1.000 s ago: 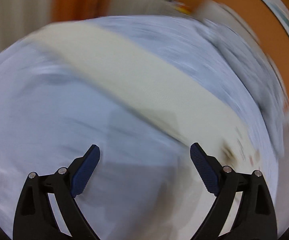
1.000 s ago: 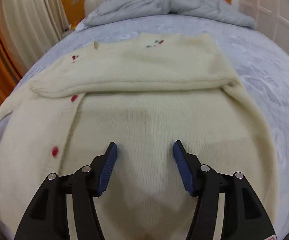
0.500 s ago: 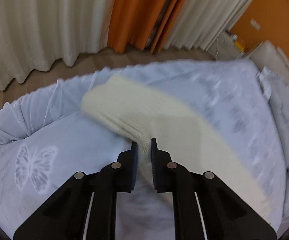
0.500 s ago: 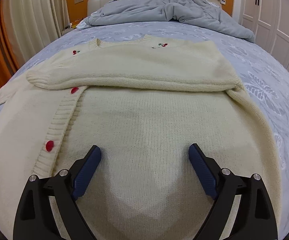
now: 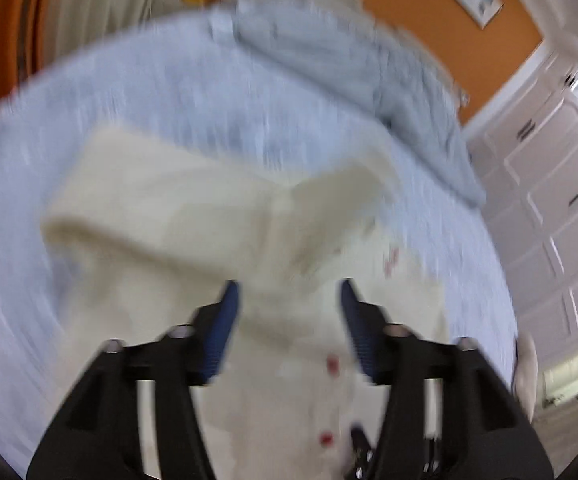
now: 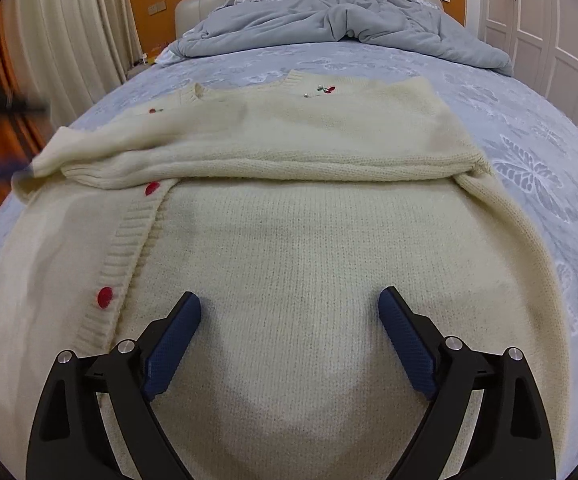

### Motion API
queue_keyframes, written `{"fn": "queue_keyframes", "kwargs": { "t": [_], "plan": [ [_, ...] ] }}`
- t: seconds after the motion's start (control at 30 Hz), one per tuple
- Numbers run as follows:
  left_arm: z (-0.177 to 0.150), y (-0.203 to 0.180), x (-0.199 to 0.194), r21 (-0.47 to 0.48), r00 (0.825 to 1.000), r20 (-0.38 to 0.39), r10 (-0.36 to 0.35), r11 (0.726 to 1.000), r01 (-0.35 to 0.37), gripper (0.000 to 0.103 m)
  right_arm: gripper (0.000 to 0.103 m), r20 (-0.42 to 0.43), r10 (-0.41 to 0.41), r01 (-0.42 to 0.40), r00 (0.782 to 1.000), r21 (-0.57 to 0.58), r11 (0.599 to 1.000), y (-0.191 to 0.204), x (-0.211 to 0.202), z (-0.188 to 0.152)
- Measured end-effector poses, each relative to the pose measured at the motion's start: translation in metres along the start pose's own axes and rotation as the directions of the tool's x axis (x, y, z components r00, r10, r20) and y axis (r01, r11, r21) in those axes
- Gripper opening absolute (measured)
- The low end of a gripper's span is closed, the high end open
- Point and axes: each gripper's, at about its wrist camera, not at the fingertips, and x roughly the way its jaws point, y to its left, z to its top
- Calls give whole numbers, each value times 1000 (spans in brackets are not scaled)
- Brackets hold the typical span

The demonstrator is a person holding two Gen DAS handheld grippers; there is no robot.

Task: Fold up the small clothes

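A cream knit cardigan (image 6: 309, 248) with red buttons lies flat on the bed, one sleeve (image 6: 273, 164) folded across its chest. My right gripper (image 6: 289, 316) is open and empty, low over the cardigan's lower body. In the blurred left wrist view my left gripper (image 5: 287, 292) is open above the cardigan (image 5: 273, 344). The left sleeve (image 5: 161, 216) lies folded over in front of it, just beyond the fingertips. Whether the sleeve touches the fingers is unclear from the blur.
The bed has a pale blue butterfly-print sheet (image 6: 529, 152). A crumpled grey duvet (image 6: 341, 20) lies at the headboard. White wardrobe doors (image 5: 561, 184) stand to the right, curtains (image 6: 69, 40) to the left.
My left gripper was shut on the sleeve half a second ago; now it is open and has swung over the cardigan, the sleeve lying folded across. My right gripper stays open and has hardly moved.
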Motion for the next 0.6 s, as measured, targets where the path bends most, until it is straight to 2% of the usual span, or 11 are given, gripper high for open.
{"fn": "queue_keyframes", "kwargs": {
  "t": [0.07,0.13,0.2,0.23,0.3,0.33,0.4,0.43,0.5,0.57,0.6],
  "plan": [
    [-25,14,11,-44,999,-41,-1,999,-1,63,91,-12,19,-19,1000,9,1000,-2,-1,2],
    [-37,40,7,-117,999,-40,-1,993,-3,66,88,-15,38,-38,999,28,999,-4,-8,8],
    [-39,74,-1,-221,1000,-26,17,975,-23,69,82,32,76,-78,997,75,994,-7,-21,22],
    [-36,87,-4,-262,1000,-20,22,965,-26,69,82,76,106,-115,991,117,986,-8,-29,39],
    [-24,108,-14,-329,999,5,41,944,-37,69,84,85,136,-148,987,144,979,-5,-26,70],
    [-14,117,-16,-347,998,18,52,937,-43,69,86,46,161,-166,986,151,974,-3,-15,86],
    [8,122,-17,-367,997,49,66,929,-44,73,86,-107,215,-190,971,205,960,3,31,120],
    [19,123,-13,-380,996,57,69,924,-43,74,86,-127,215,-180,968,240,954,3,47,128],
    [34,129,-2,-433,998,58,26,902,2,75,86,-154,198,-148,968,287,946,4,70,137],
    [43,140,17,-525,999,48,-7,850,31,75,75,-185,225,-153,957,337,929,7,89,141],
    [40,152,20,-569,999,54,2,822,29,73,54,-186,221,-148,957,338,929,12,94,143]
  ]
}}
